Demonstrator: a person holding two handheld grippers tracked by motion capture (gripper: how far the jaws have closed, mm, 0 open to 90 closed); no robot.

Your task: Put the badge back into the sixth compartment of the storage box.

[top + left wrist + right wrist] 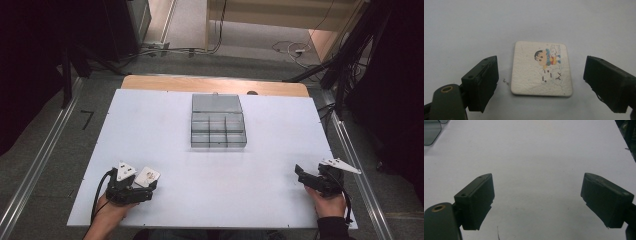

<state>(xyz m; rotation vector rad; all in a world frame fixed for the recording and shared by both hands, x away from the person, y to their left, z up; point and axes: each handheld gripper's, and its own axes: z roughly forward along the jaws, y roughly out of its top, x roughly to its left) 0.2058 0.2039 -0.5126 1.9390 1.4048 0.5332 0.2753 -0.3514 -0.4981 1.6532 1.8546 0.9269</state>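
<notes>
- White table [210, 165] seen from high view; clear plastic compartment box [218, 121] sits around 12 o'clock from table centre, lid swung open toward the far edge, compartments look empty as far as I can tell.
- Left gripper [142, 182] at about 7 o'clock near the front edge, held by the person's left hand [112, 210]; jaws spread apart, nothing between them gripped.
- Small white square pad [148, 175] with a cartoon print lies flat on the table just at the left gripper's tips.
- In the left gripper view the pad [541, 68] lies between the two jaws, touching neither, printed side up, cartoon figure toward its upper right; left gripper [540, 83] released.
- Tiny speck of debris [505, 80] on the table just beside the pad's left edge.
- Right gripper [302, 175] at about 5 o'clock, held by the right hand [330, 202], well apart from box and pad.
- Right gripper view: right gripper [537, 202] jaws wide, bare table [536, 157] between them; box corner [431, 130] at upper left.
</notes>
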